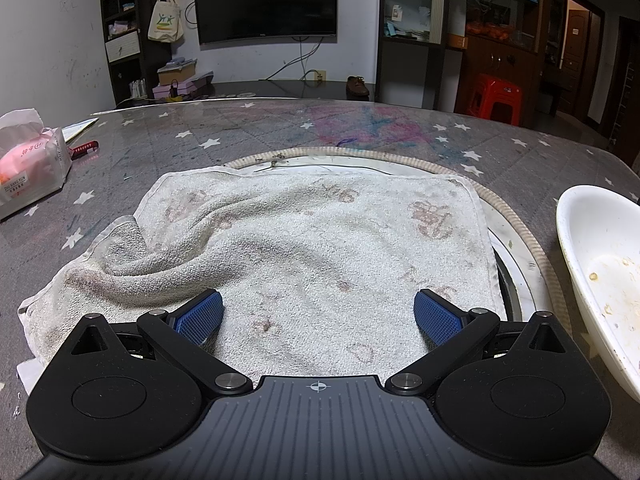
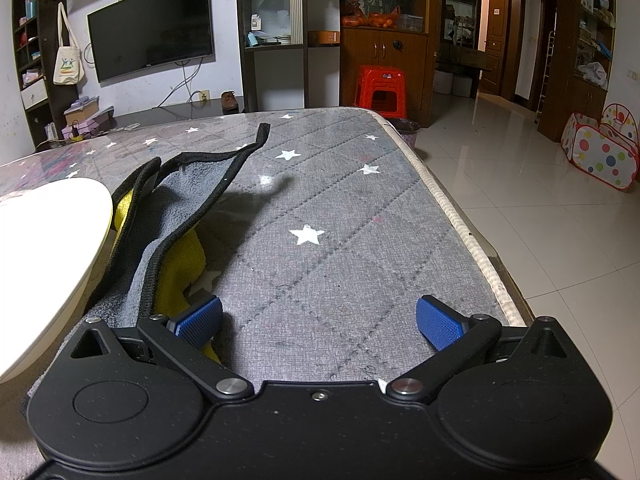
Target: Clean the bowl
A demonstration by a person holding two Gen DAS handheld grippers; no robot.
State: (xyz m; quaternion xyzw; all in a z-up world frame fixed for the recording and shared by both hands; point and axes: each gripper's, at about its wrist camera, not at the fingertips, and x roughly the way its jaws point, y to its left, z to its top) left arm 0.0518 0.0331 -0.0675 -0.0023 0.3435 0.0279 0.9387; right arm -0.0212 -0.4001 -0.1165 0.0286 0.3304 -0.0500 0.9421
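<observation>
The left gripper [image 1: 318,316] is hovering with its jaws spread wide and gripping nothing, its blue pads [image 1: 200,317] sitting over a stained white towel [image 1: 304,240] lying flat on the star-patterned worktop [image 1: 248,132]. The right gripper [image 2: 320,322] is likewise gaping wide and empty above bare worktop, its left pad just beside a grey-and-yellow cloth [image 2: 172,216]. The soiled white bowl [image 1: 604,276] is sitting right of the towel, its opening facing up; its long axis cannot be told.
</observation>
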